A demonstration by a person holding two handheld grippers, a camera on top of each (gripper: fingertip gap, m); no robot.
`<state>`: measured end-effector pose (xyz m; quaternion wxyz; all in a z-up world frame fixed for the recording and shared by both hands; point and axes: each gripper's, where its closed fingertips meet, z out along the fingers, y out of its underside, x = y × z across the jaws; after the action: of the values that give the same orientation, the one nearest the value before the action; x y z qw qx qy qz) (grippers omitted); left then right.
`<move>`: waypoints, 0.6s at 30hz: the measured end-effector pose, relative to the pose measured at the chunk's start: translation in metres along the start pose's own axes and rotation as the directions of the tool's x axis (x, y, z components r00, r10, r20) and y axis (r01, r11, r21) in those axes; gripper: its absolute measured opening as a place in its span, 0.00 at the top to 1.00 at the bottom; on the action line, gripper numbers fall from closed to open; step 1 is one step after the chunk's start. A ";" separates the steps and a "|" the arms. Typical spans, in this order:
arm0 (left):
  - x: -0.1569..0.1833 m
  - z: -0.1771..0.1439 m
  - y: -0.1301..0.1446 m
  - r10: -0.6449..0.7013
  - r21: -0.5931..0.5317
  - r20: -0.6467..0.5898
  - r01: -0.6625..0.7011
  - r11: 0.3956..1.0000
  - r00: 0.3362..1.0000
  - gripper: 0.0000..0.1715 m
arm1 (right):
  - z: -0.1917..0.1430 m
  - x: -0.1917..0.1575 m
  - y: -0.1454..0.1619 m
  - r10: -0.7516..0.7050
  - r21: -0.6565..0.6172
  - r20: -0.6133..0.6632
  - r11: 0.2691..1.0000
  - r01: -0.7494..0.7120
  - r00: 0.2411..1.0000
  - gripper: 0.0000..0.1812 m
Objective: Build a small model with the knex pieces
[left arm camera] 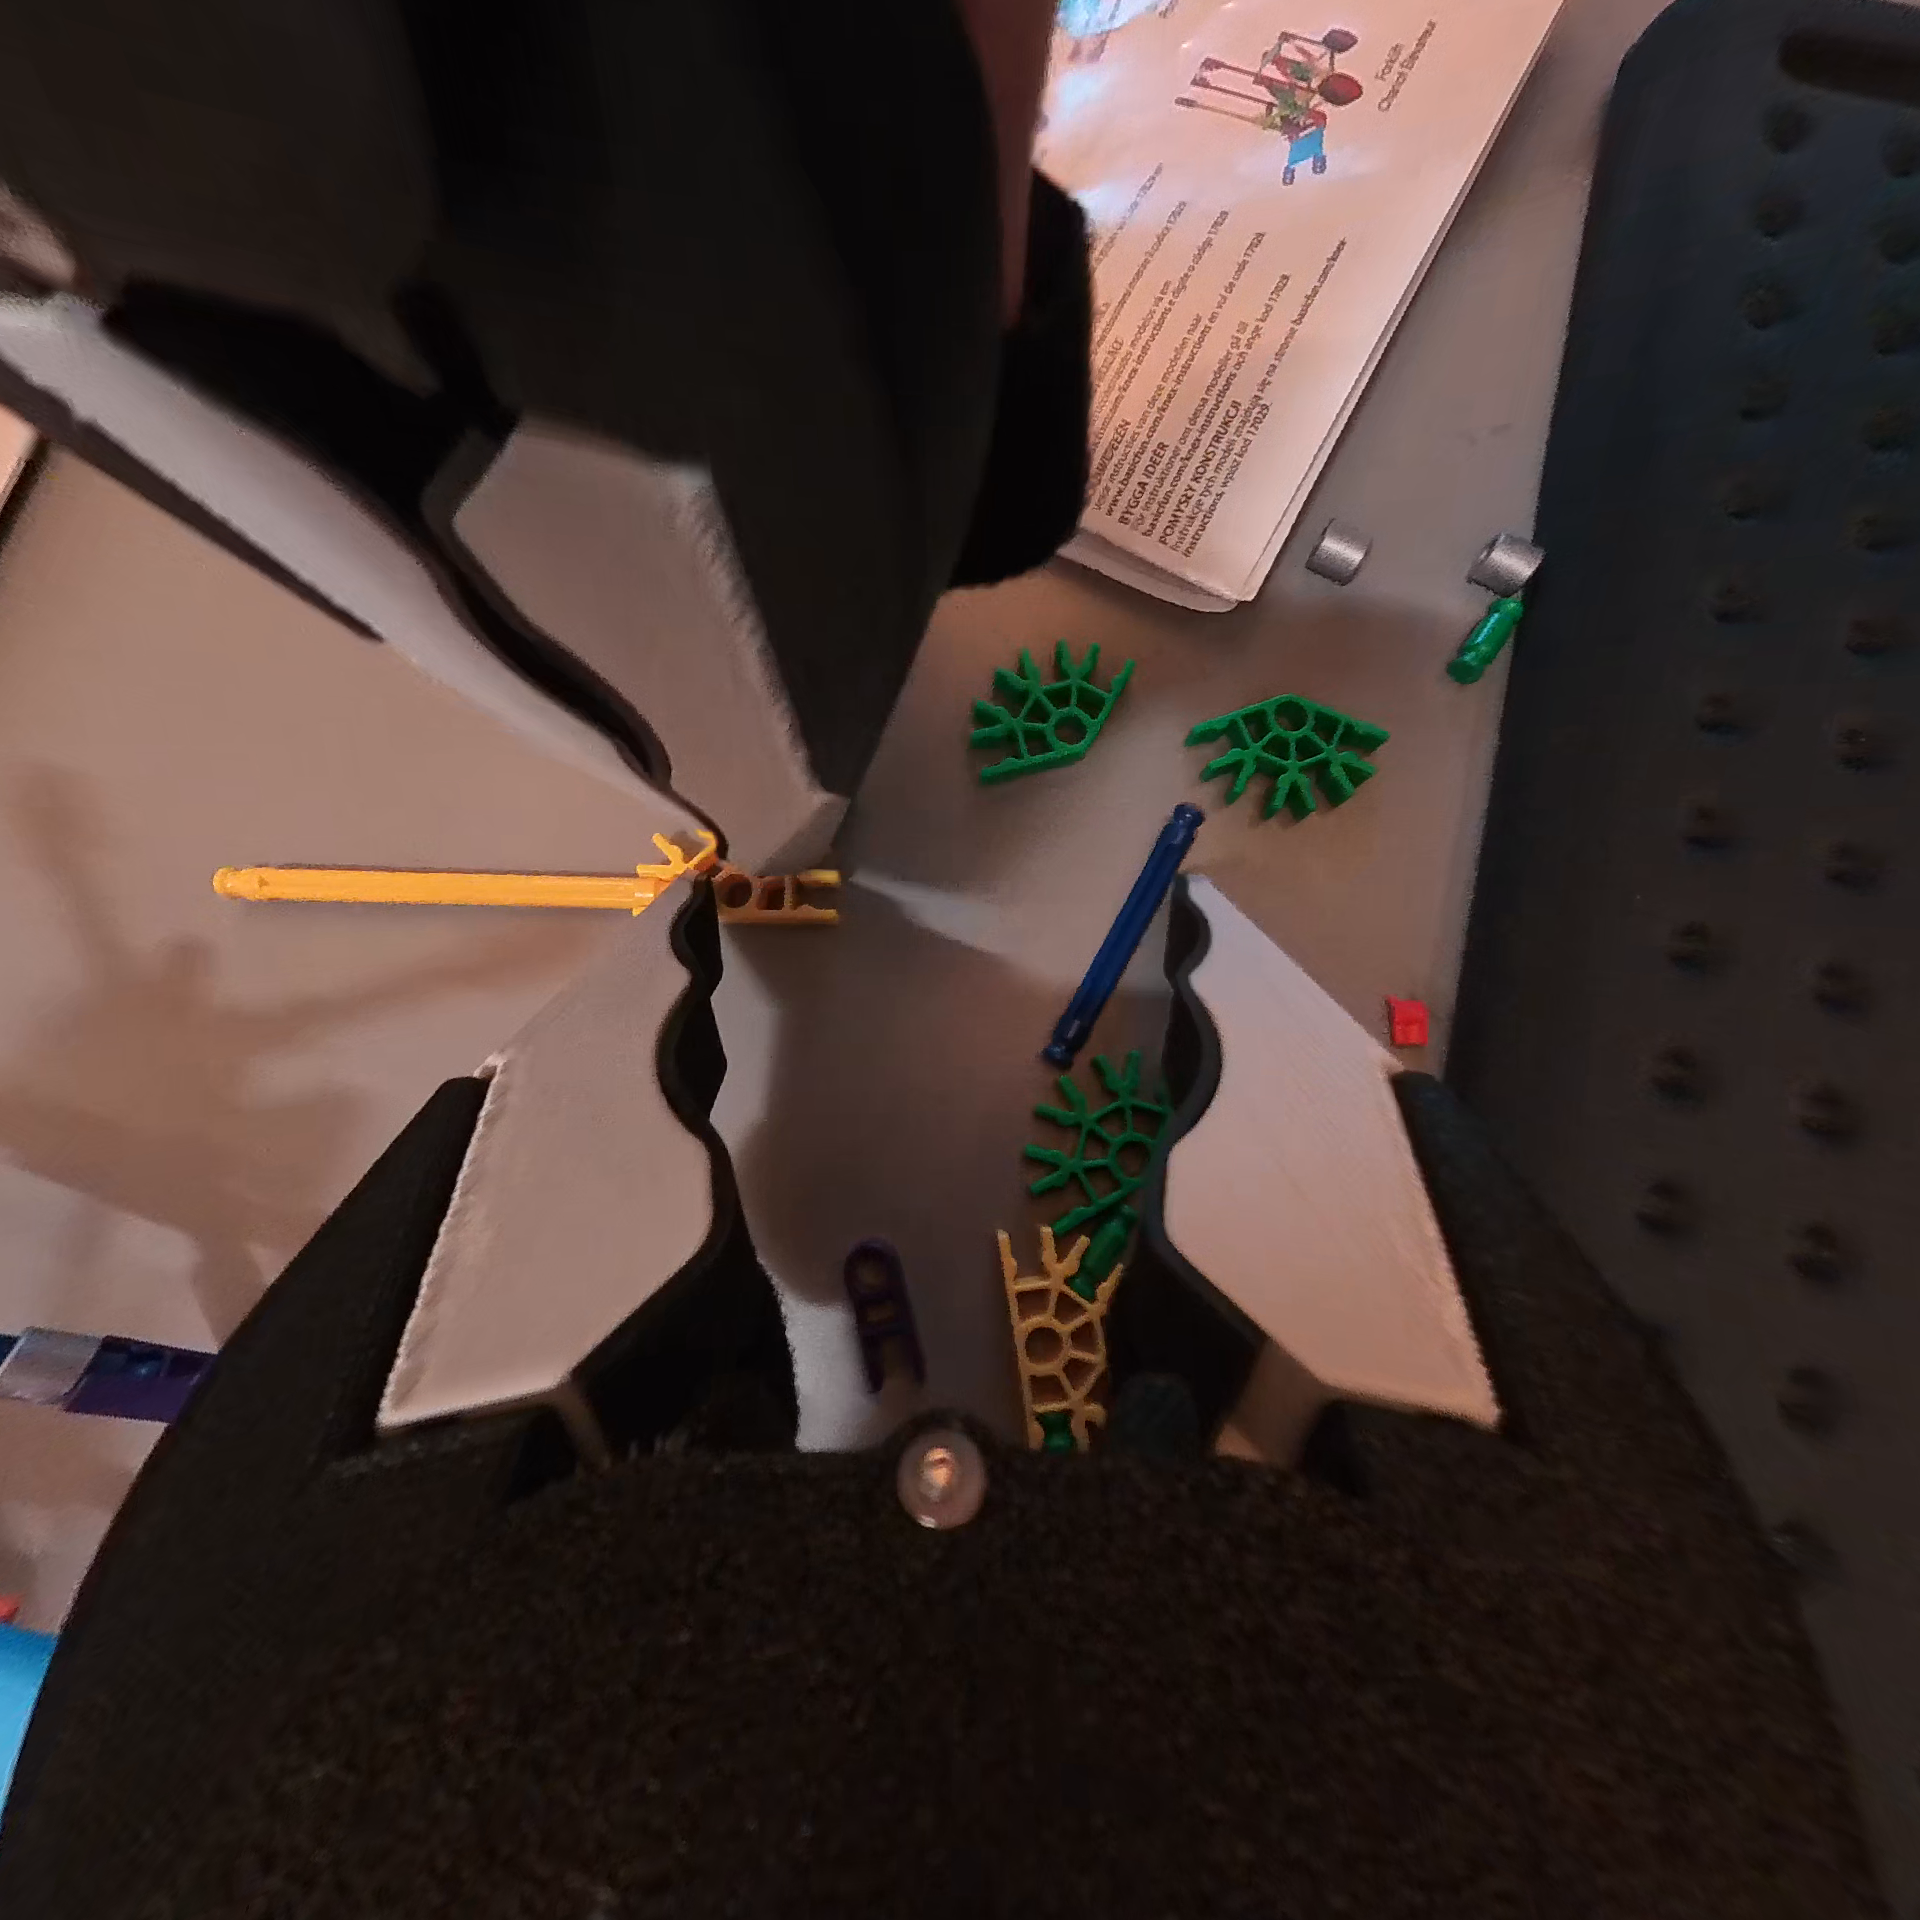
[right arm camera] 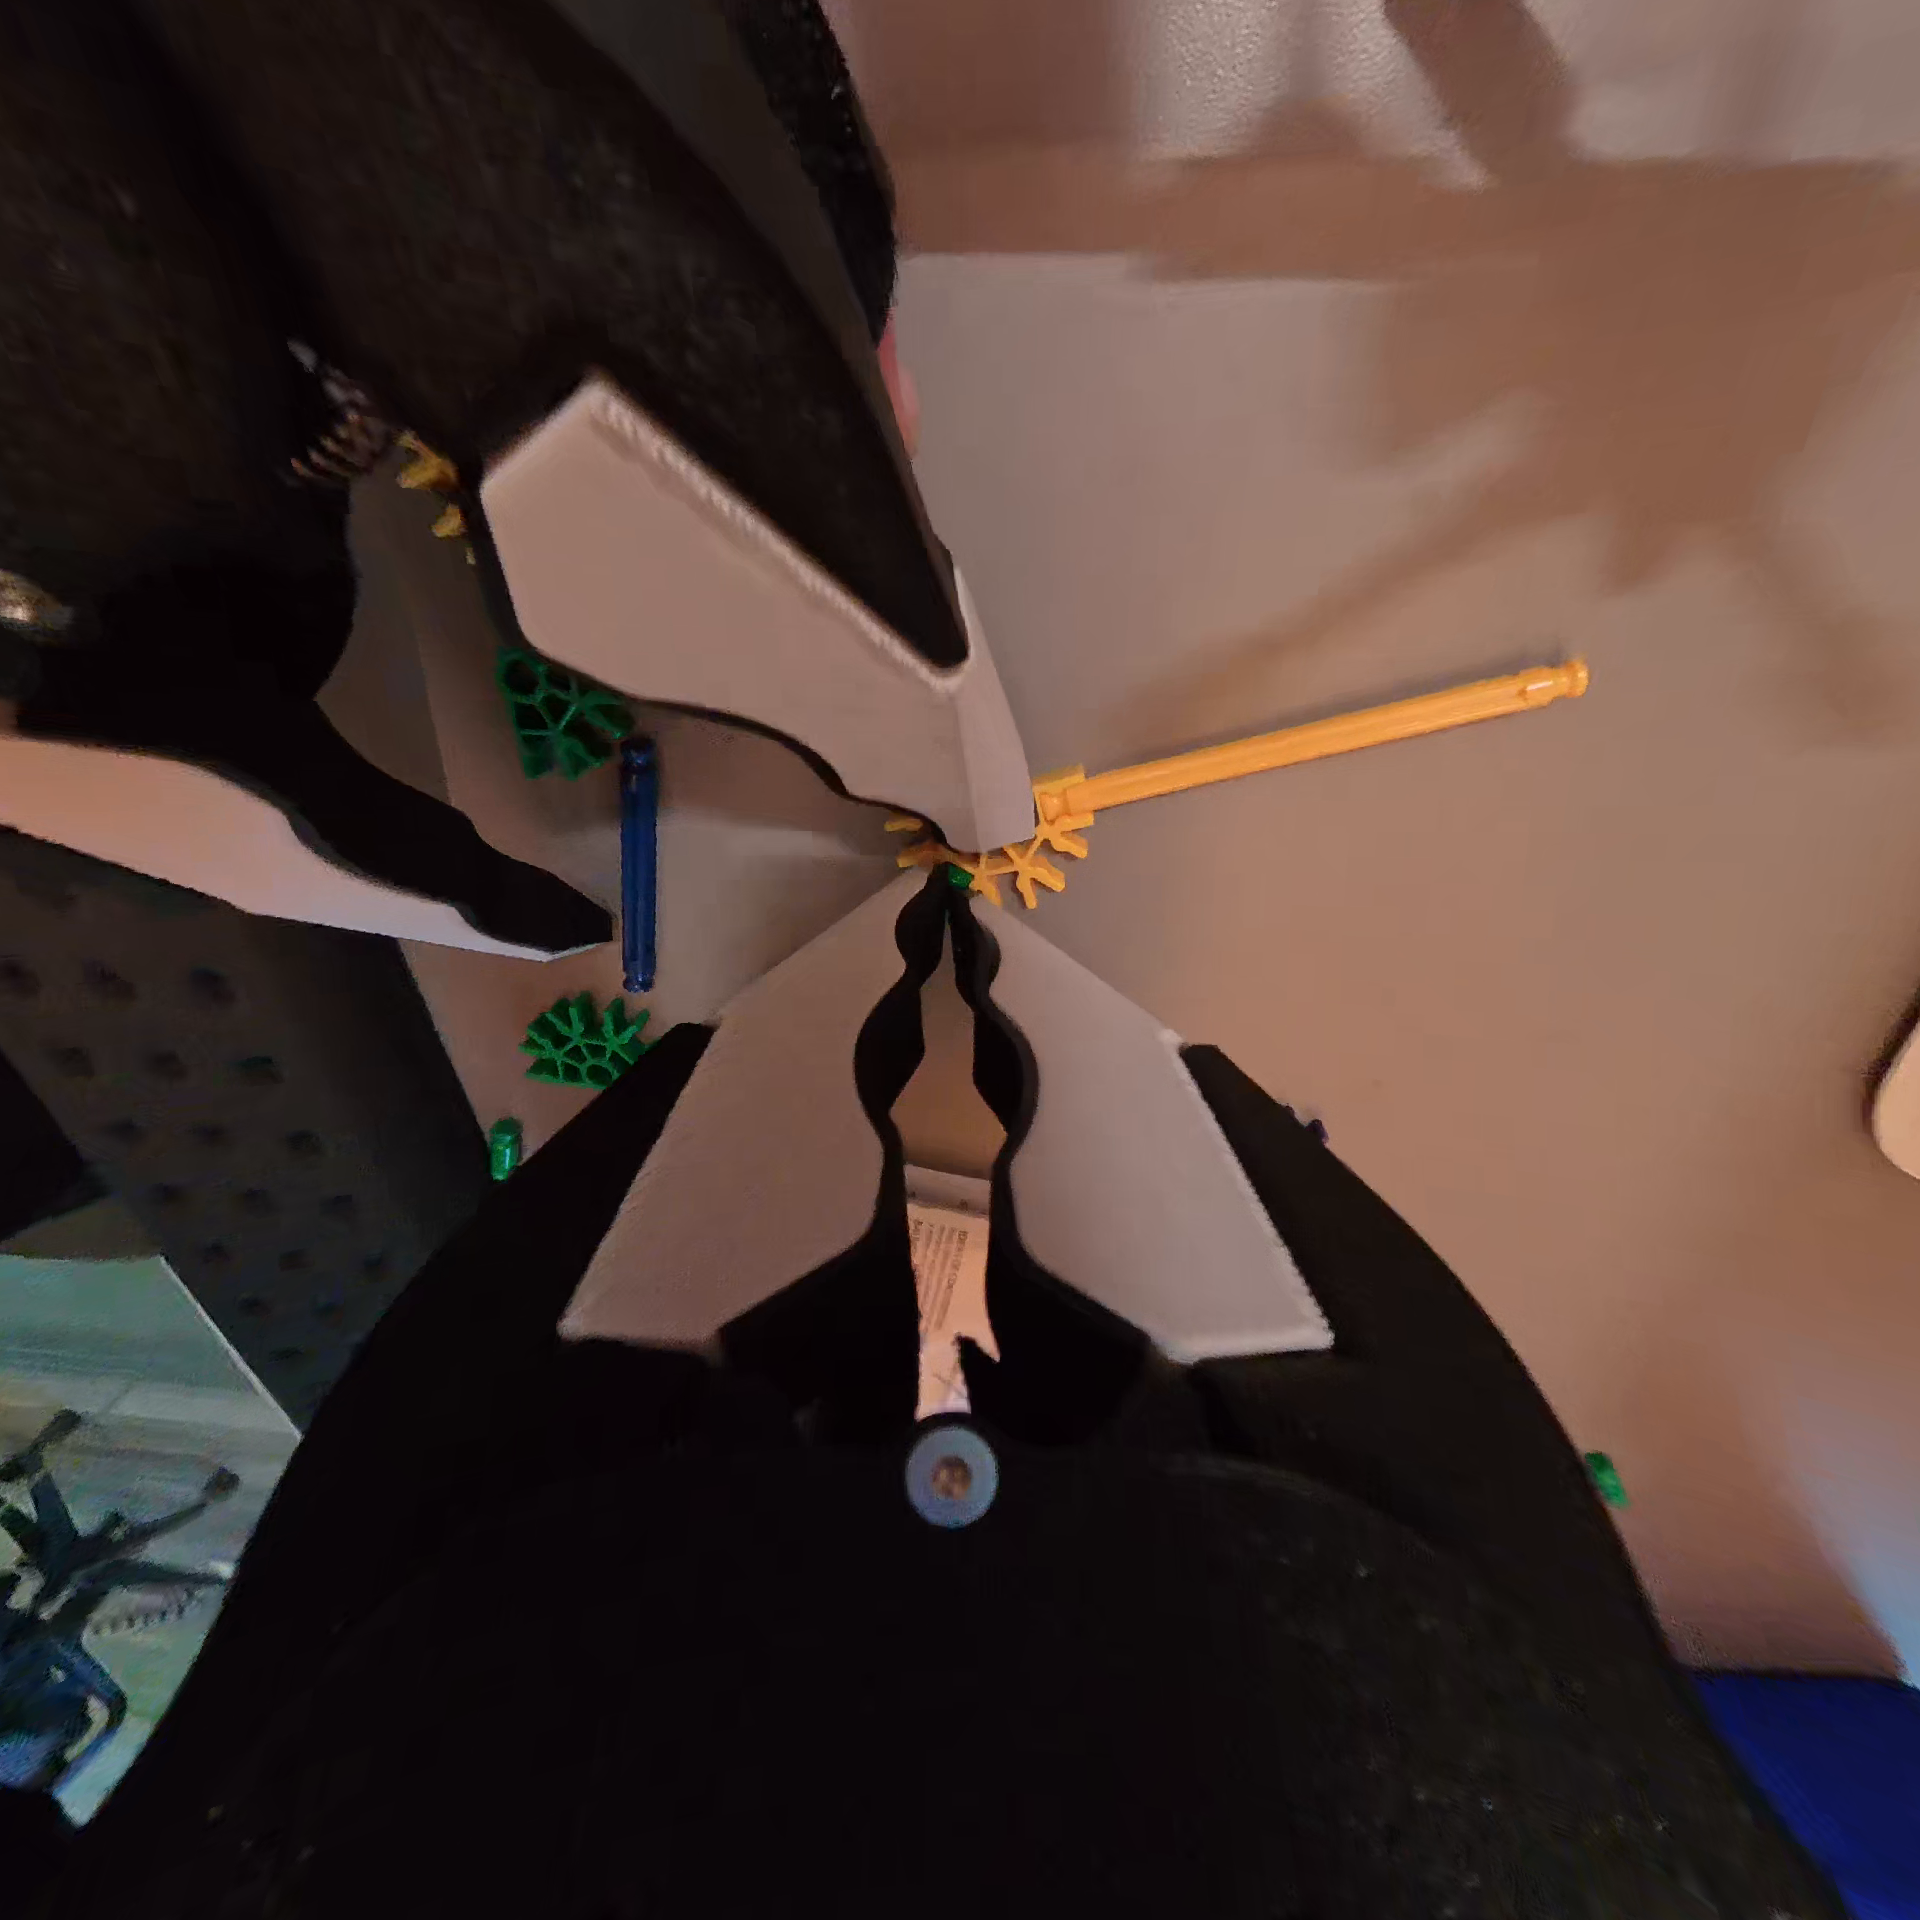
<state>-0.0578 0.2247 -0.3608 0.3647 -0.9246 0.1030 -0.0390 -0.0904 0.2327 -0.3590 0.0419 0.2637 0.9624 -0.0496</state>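
A yellow rod is plugged into a small yellow connector on the grey table. My right gripper is shut on this connector, with a small green bit at its tips; the rod sticks out to the right. In the left wrist view the right gripper comes down from the top. My left gripper is open wide. Its left fingertip touches the connector where the rod joins. It also shows in the right wrist view, coming in from the upper left.
Loose pieces lie to the right: three green connectors, a blue rod, a yellow connector, a purple connector, a short green rod. A printed booklet lies behind. A dark perforated mat borders the right.
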 end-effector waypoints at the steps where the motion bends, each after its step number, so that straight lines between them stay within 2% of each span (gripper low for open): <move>1: -0.001 0.000 0.000 0.005 -0.001 0.005 -0.005 1.000 1.000 0.51 | -0.001 0.000 0.000 -0.001 0.026 -0.010 1.000 0.001 1.000 1.00; 3: -0.002 -0.001 0.000 0.006 0.002 0.005 -0.006 1.000 1.000 0.52 | -0.002 0.000 0.000 0.006 0.074 -0.022 0.997 -0.005 1.000 1.00; 11: -0.002 -0.001 -0.001 0.005 0.006 0.001 -0.005 1.000 1.000 0.55 | -0.003 0.000 -0.003 0.107 0.278 0.067 0.953 -0.122 0.992 1.00; 18: -0.002 0.001 -0.002 0.001 0.009 -0.002 -0.001 1.000 1.000 0.55 | -0.002 0.000 -0.001 0.107 0.255 0.025 0.961 -0.110 0.994 1.00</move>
<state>-0.0590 0.2268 -0.3598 0.3686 -0.9229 0.1038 -0.0401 -0.0909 0.2320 -0.3567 0.0154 0.3190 0.9318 -0.1723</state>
